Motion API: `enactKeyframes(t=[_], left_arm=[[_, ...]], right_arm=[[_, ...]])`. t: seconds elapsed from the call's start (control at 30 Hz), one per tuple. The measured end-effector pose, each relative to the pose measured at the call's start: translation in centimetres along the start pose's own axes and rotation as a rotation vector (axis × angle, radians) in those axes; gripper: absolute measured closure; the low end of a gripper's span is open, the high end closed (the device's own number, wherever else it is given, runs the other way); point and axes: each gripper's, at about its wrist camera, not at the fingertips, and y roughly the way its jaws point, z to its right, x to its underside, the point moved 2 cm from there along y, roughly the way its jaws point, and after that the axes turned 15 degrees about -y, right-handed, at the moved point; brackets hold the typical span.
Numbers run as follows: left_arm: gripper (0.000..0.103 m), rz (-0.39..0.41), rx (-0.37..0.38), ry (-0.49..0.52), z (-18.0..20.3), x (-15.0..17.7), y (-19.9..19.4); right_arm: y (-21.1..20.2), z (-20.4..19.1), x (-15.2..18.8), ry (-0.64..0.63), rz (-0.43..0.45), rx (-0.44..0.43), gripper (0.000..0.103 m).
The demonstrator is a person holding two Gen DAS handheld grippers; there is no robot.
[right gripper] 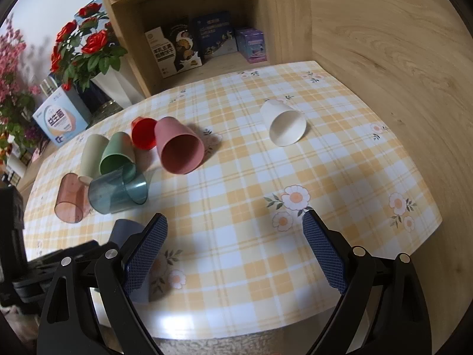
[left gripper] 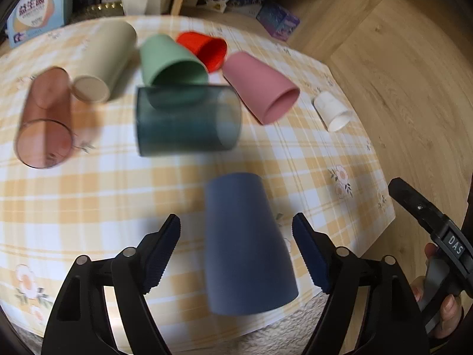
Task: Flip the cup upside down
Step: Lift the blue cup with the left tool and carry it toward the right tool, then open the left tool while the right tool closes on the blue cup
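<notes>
A blue-grey cup (left gripper: 245,245) stands upside down on the checked tablecloth (left gripper: 88,192), between the fingers of my left gripper (left gripper: 236,236), which is open and not touching it. In the right wrist view the same cup (right gripper: 125,230) shows partly behind my left finger. My right gripper (right gripper: 235,236) is open and empty above the cloth (right gripper: 236,177). Several cups lie on their sides: teal clear (left gripper: 186,121), pink (left gripper: 263,88), green (left gripper: 171,62), red (left gripper: 207,48), beige (left gripper: 103,62), brown clear (left gripper: 44,118), white (left gripper: 332,111).
A wooden shelf (right gripper: 207,14) with boxes (right gripper: 177,50) stands behind the table. A vase of red roses (right gripper: 85,47) and a blue box (right gripper: 60,118) stand at the back left. The table's right edge (left gripper: 384,177) drops to wooden flooring. The other gripper (left gripper: 437,236) shows at right.
</notes>
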Motion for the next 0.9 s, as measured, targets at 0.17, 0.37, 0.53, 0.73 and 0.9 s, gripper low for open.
enactKeyframes(t=[0.17, 0.37, 0.53, 0.73, 0.9], left_arm=[[0.017, 0.066, -0.050, 0.039, -1.5, -0.2, -2.5], [0.008, 0.208, -0.139, 0.055, -4.7, -0.6, -6.8], [0.006, 0.350, -0.182, 0.037, -7.4, -0.7, -11.0], [0.006, 0.491, -0.213, 0.017, -10.1, -0.1, -15.6], [0.006, 0.572, -0.247, -0.041, -12.6, 0.8, -18.5]], right_arm=[[-0.3, -1.3, -0.3, -0.011, -0.009, -0.017, 0.013], [-0.6, -3.9, -0.7, -0.042, -0.010, -0.057, 0.013], [-1.1, -6.6, -0.9, -0.080, -0.005, -0.100, 0.013], [-1.9, -10.3, -0.8, -0.157, 0.004, -0.129, 0.013], [-2.3, -12.3, -0.7, -0.202, 0.001, -0.164, 0.013]])
